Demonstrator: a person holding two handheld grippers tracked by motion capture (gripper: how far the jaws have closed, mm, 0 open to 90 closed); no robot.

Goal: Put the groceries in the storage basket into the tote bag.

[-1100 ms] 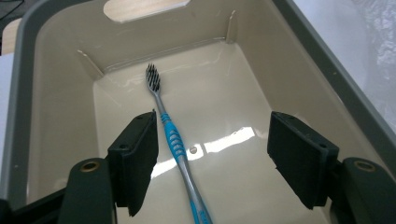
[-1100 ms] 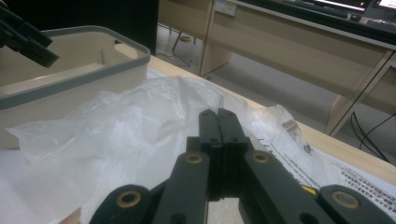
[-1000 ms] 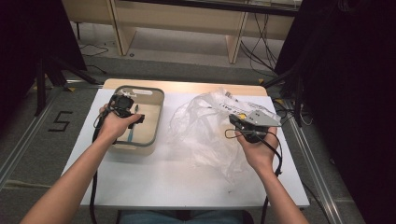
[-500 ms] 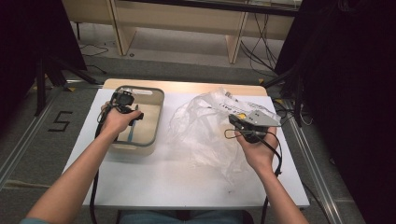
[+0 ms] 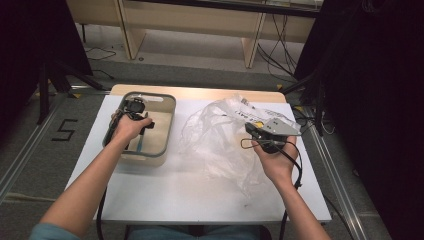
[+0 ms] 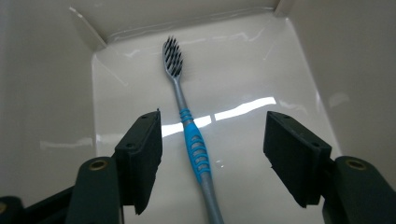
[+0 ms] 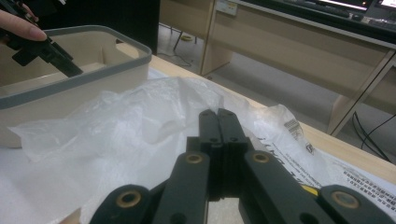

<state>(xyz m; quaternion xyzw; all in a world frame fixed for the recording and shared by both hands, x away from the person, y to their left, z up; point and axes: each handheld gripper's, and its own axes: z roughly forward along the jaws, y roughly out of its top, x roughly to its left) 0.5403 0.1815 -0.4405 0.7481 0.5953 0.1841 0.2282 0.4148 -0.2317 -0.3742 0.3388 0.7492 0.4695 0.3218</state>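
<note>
A toothbrush point(image 6: 191, 140) with a blue and grey handle and dark bristles lies flat on the floor of a beige bin point(image 5: 167, 127). My left gripper point(image 6: 214, 116) reaches down into the bin with its jaws open astride the handle, pads clear of it; they have just been closing a little. From above, the left gripper point(image 5: 141, 129) sits over the toothbrush point(image 5: 140, 144). My right gripper point(image 5: 248, 128) is shut at the right side of a crumpled clear plastic bag point(image 5: 215, 140). Its jaws point(image 7: 218, 114) are pressed together, and I see nothing between them.
The bin and the bag rest on a white table point(image 5: 200, 195). From the right gripper view the bin point(image 7: 70, 84) stands at the left with the left gripper point(image 7: 46, 51) inside. A printed label point(image 5: 260, 117) lies on the bag. Wooden furniture and cables stand beyond the table.
My left hand has sunk deeper into the bin, toward the toothbrush. The right hand and the bag have stayed where they were.
</note>
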